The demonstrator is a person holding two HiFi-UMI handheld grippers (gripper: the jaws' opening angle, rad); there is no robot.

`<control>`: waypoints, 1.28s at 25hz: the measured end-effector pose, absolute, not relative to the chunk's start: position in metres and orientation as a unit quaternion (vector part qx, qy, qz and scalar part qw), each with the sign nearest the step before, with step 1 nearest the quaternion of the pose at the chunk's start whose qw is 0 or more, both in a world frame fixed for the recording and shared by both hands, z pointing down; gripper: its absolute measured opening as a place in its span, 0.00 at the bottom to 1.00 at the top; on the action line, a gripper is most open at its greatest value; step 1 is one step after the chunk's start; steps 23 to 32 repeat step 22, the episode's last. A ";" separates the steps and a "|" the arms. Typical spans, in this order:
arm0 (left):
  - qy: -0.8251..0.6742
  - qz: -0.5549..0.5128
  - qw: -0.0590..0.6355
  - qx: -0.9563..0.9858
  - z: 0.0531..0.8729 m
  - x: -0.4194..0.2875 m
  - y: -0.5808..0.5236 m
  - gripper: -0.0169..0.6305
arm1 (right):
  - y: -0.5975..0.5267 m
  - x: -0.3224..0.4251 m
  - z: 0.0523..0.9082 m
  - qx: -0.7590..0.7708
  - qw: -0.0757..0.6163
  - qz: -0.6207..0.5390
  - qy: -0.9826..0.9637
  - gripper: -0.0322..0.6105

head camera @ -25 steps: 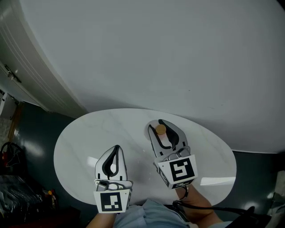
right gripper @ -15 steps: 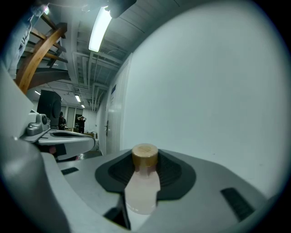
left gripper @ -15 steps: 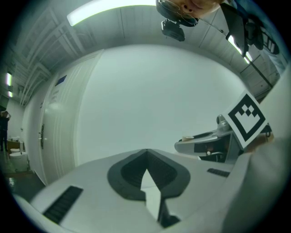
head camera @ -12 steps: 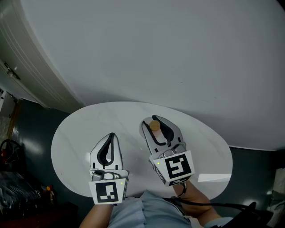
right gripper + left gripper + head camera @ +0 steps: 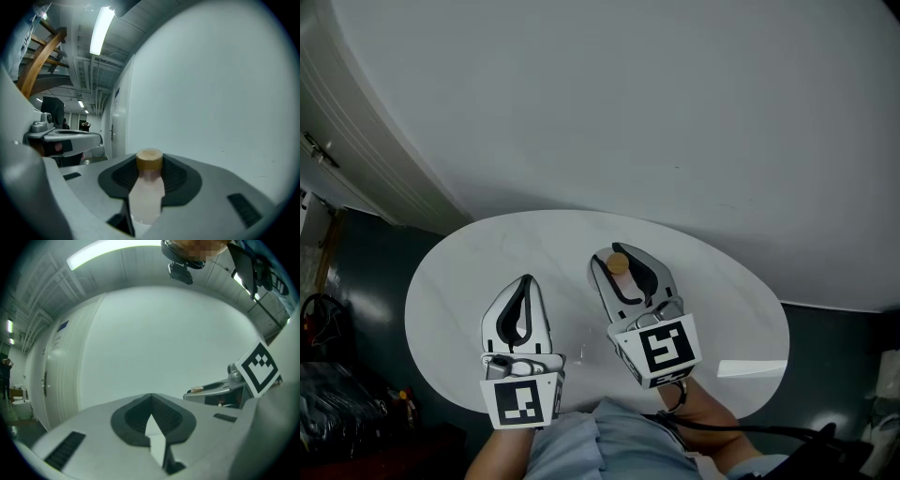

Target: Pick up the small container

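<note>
The small container [image 5: 147,192] is a pale translucent bottle with a tan cork-like cap [image 5: 618,263]. My right gripper [image 5: 620,266] is shut on it, its dark pads pressing the bottle from both sides, and it is held above the white oval table [image 5: 450,281]. In the right gripper view the bottle stands upright between the jaws with its cap [image 5: 149,160] on top. My left gripper [image 5: 522,284] is shut with nothing in it, to the left of the right one; its jaws meet at the tips in the left gripper view [image 5: 151,397].
A large pale wall [image 5: 628,112] rises behind the table. Dark floor [image 5: 366,272] lies to the left, with a white panelled wall and door [image 5: 44,380] there. The right gripper's marker cube [image 5: 259,367] shows at the right of the left gripper view.
Both grippers have shifted a little to the left and up in the head view, the right one still holding the bottle. The jaws' states are unchanged.
</note>
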State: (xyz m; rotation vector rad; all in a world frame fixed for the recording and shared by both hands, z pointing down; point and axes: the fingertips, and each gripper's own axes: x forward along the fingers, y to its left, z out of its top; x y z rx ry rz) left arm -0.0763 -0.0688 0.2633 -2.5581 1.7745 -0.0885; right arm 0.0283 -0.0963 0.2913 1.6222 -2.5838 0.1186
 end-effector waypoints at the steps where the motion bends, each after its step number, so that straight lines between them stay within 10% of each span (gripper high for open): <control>1: 0.569 -0.030 0.013 -0.822 0.264 -0.076 -0.069 0.02 | -0.097 0.029 0.293 0.531 0.042 0.043 -0.845 0.24; 32: 0.564 -0.035 0.015 -0.825 0.265 -0.067 -0.082 0.02 | -0.105 0.038 0.296 0.536 0.042 0.041 -0.842 0.24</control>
